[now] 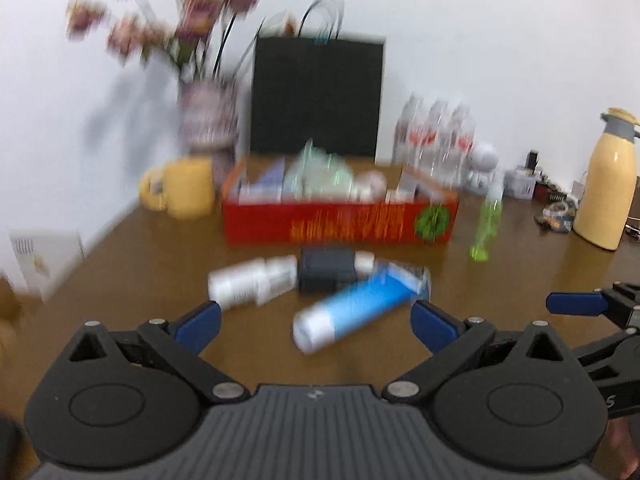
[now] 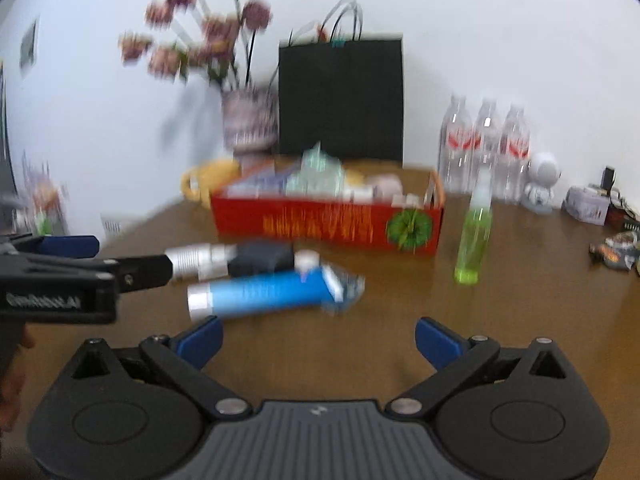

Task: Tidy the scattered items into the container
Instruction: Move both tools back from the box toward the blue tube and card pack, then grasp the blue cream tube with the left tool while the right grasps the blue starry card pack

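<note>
A red box (image 1: 340, 222) (image 2: 320, 226) holding several packets stands mid-table. In front of it lie a white bottle (image 1: 250, 282) (image 2: 200, 262), a dark blue-grey bottle with a white cap (image 1: 328, 270) (image 2: 262, 260) and a blue tube (image 1: 356, 306) (image 2: 264, 292). A green spray bottle (image 1: 488, 220) (image 2: 474, 236) stands upright to the right of the box. My left gripper (image 1: 316, 322) is open just short of the blue tube, nothing between its blue pads. My right gripper (image 2: 318, 340) is open over bare table, right of the tube.
Behind the box stand a black paper bag (image 1: 316, 96) (image 2: 340, 96), a vase of flowers (image 1: 208, 120) (image 2: 248, 120), a yellow mug (image 1: 184, 188) and clear water bottles (image 1: 436, 136) (image 2: 486, 148). A yellow flask (image 1: 608, 184) and small clutter sit far right.
</note>
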Demonstrator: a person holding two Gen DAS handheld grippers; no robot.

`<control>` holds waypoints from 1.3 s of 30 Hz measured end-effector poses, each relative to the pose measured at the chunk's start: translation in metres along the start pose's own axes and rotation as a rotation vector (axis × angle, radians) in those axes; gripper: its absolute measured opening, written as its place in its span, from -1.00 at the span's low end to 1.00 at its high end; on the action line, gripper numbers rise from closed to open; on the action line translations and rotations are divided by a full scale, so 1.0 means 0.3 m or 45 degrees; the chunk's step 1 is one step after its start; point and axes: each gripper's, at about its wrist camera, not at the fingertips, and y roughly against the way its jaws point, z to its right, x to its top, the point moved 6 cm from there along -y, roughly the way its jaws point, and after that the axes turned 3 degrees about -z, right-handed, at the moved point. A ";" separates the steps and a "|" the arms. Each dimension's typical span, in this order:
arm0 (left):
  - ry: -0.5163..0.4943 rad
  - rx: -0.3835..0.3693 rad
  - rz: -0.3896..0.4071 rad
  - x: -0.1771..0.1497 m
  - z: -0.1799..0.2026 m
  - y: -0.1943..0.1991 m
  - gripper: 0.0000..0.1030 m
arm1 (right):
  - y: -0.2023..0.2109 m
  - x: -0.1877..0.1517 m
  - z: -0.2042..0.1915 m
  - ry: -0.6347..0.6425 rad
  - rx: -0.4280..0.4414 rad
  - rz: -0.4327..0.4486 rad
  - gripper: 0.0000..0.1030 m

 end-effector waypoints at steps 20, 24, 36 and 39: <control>-0.068 0.031 -0.232 -0.139 -0.042 -0.135 1.00 | -0.134 -0.139 0.014 -0.068 -0.128 -0.196 1.00; -0.160 -0.026 -0.214 -0.071 -0.009 -0.195 1.00 | -0.138 -0.135 0.020 -0.075 -0.131 -0.196 1.00; -0.459 -0.218 -0.177 0.013 0.141 -0.341 -0.03 | -0.144 -0.128 0.023 -0.073 -0.127 -0.196 1.00; -0.486 -0.157 -0.212 -0.008 0.132 -0.298 -0.30 | -0.151 -0.122 0.025 -0.067 -0.118 -0.196 1.00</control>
